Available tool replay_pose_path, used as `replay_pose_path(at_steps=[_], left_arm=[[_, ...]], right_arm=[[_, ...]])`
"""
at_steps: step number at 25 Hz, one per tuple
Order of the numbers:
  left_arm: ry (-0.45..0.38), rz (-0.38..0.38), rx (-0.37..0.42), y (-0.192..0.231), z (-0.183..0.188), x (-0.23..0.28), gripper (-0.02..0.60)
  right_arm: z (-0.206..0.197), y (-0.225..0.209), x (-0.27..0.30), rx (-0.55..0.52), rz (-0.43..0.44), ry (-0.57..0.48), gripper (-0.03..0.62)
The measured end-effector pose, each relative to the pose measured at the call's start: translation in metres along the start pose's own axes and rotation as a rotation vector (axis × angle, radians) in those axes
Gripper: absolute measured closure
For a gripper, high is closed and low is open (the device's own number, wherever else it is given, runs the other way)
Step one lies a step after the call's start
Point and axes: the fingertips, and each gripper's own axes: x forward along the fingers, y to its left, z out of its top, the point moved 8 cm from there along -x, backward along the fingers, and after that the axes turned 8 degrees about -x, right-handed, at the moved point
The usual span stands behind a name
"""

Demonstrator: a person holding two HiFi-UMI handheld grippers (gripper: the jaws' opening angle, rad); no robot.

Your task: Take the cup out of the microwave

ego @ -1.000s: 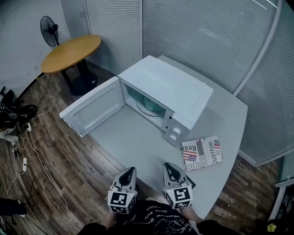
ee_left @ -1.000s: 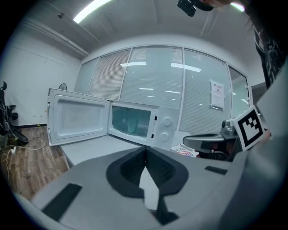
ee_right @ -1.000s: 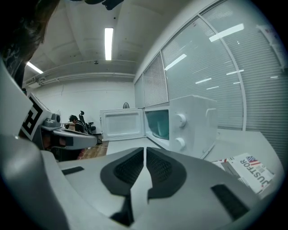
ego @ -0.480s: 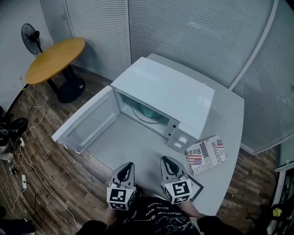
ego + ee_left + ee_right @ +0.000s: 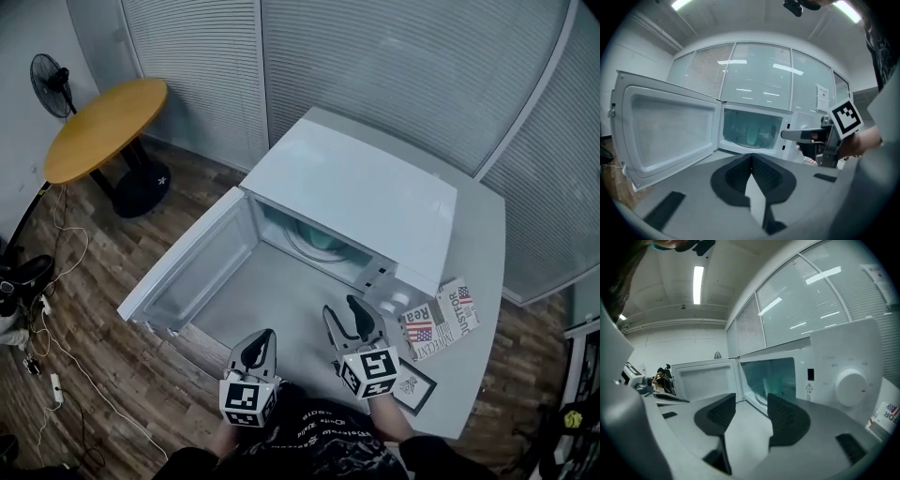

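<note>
A white microwave (image 5: pixel 361 202) stands on the grey table (image 5: pixel 281 314) with its door (image 5: pixel 192 272) swung wide open to the left. Inside, on the glass turntable, stands a pale green cup (image 5: pixel 751 135), also seen as the cup (image 5: pixel 767 386) in the right gripper view. My left gripper (image 5: pixel 259 345) hovers near the table's front edge, its jaws shut and empty (image 5: pixel 751 158). My right gripper (image 5: pixel 342 311) is a little ahead of it, in front of the oven's opening. Its jaws have just been opening and stand apart with nothing between them (image 5: pixel 751 411).
A flag-printed magazine (image 5: pixel 441 319) lies right of the microwave, with a dark framed card (image 5: pixel 411 386) nearer the table edge. Beyond the table to the left are a round wooden table (image 5: pixel 103 127), a fan (image 5: pixel 49 73) and cables on the wooden floor.
Both grippers have moved forward over the table towards the microwave. The right gripper's jaws, shut before, now stand apart. The left gripper's jaws stay shut.
</note>
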Motion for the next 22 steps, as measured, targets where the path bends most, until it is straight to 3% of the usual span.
replay_pose_path(at_steps=[7, 22], left_arm=[[0.02, -0.028, -0.001, 0.03, 0.006, 0.006, 0.574], [0.078, -0.1, 0.014, 0.06, 0.008, 0.022, 0.574]], right_arm=[[0.013, -0.002, 0.042, 0.024, -0.078, 0.006, 0.298], [0.022, -0.031, 0.122, 0.042, -0.244, 0.078, 0.224]])
